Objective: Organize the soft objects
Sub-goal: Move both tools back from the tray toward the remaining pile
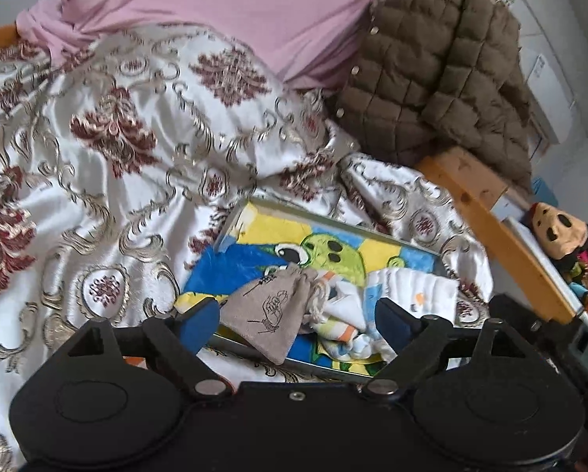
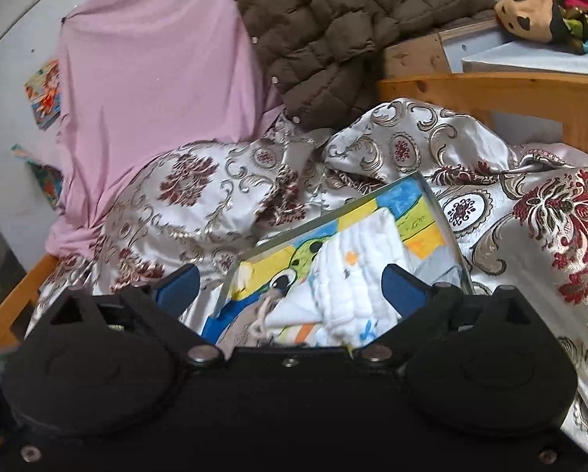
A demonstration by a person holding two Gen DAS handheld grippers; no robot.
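Left wrist view: we hold both jaw sets wide apart and empty, leaving the grey drawstring fabric pouch (image 1: pixel 264 310) between them, inside the shallow clear-walled tray (image 1: pixel 333 220).

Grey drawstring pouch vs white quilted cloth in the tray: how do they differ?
The grey drawstring pouch is plain grey fabric with a black line drawing; the white quilted cloth is white with small coloured prints. The pouch has a cord-gathered neck; the cloth is a loosely folded sheet. In the left wrist view the pouch hangs over the near rim of the shallow tray; the cloth lies further right. Both rest on the cartoon-print towel.
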